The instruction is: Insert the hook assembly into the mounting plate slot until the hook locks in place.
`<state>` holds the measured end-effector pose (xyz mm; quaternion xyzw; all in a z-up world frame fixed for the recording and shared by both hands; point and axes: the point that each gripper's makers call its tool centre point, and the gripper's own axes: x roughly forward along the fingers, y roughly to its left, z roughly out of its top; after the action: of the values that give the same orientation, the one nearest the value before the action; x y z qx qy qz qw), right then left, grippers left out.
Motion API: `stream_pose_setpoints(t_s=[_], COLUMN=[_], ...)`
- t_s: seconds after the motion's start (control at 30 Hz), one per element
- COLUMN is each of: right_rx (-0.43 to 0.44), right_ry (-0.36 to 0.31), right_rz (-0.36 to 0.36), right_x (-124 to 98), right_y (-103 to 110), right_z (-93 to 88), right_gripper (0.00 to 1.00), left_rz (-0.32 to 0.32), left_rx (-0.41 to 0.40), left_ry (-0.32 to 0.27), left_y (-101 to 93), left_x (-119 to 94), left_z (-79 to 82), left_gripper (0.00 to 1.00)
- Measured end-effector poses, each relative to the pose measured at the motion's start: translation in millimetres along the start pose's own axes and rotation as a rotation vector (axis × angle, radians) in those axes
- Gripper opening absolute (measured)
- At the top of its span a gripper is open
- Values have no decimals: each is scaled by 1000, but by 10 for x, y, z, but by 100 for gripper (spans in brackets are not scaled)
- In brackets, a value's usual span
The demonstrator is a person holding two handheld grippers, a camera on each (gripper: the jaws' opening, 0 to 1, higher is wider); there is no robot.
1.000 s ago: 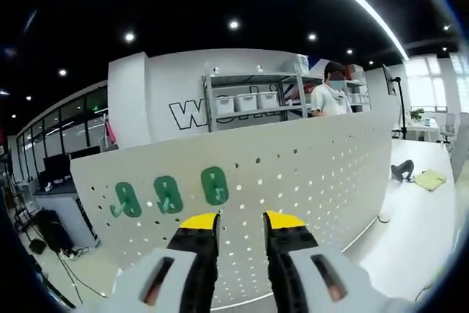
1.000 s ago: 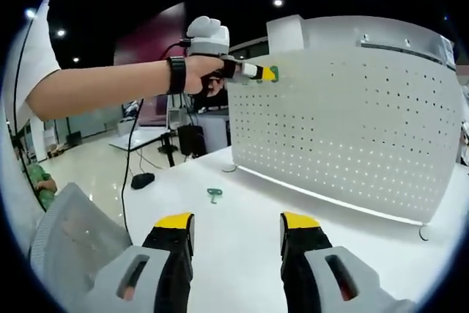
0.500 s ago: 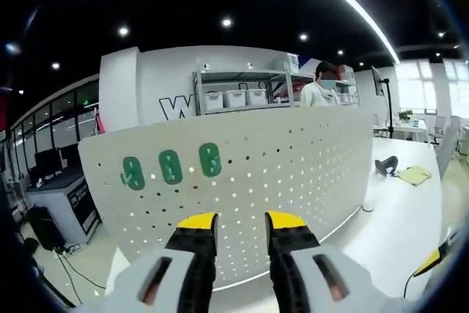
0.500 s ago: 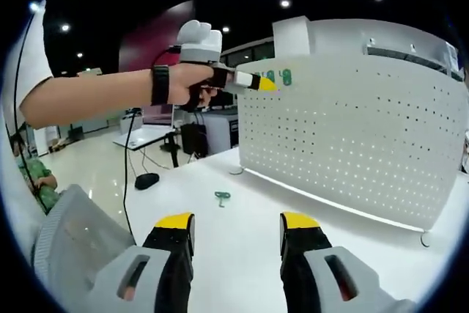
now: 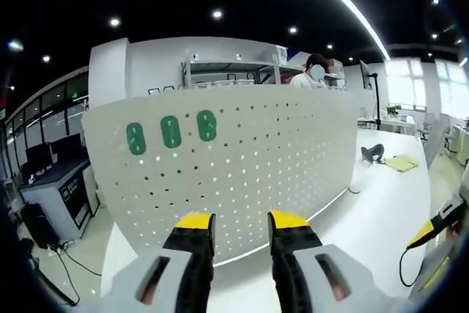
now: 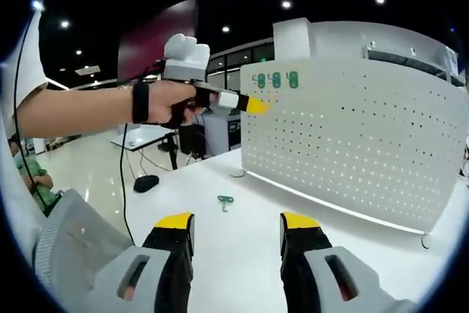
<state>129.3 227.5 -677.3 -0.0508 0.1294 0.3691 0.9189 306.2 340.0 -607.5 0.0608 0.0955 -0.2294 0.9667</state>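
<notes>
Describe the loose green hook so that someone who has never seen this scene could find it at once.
Start at the upright white pegboard standing on the white table. On the tabletop in front of its left end lies one small green hook. Unlike the three green hooks mounted along the board's top, it lies flat and alone.

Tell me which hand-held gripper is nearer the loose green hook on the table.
Right. The right hand-held gripper sits low over the table just short of the green hook; the left hand-held gripper hovers higher, by the pegboard.

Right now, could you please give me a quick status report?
Both grippers open, empty. Three green hooks seated on pegboard. One spare hook lying on table. Nothing obstructing.
</notes>
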Motion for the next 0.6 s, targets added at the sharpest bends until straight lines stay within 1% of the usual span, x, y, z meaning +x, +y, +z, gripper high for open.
stream_pose_setpoints(t_s=[0.17, 0.27, 0.43, 0.5, 0.53, 0.57, 0.6], right_rx=[2, 3, 8, 6, 10, 9, 6], right_ry=[5, 12, 19, 16, 18, 18, 21], right_rz=[-11, -16, -17, -17, -14, -14, -18], right_x=[31, 45, 51, 50, 49, 50, 52], right_y=[35, 61, 87, 92, 98, 98, 92], right_z=[1, -20, -49, -50, -56, -60, -66], right_gripper=[47, 47, 47, 47, 47, 47, 47], left_rz=[-17, -29, -50, -63, -75, -83, -100], left_rx=[3, 18, 18, 27, 42, 44, 35], left_ry=[35, 61, 98, 144, 187, 191, 211], left_y=[39, 51, 57, 52, 42, 29, 11], left_x=[-49, -79, -125, -156, -182, -184, -201], left_z=[-174, -281, -469, -596, -690, -719, -787], left_gripper=[30, 30, 31, 30, 30, 30, 31])
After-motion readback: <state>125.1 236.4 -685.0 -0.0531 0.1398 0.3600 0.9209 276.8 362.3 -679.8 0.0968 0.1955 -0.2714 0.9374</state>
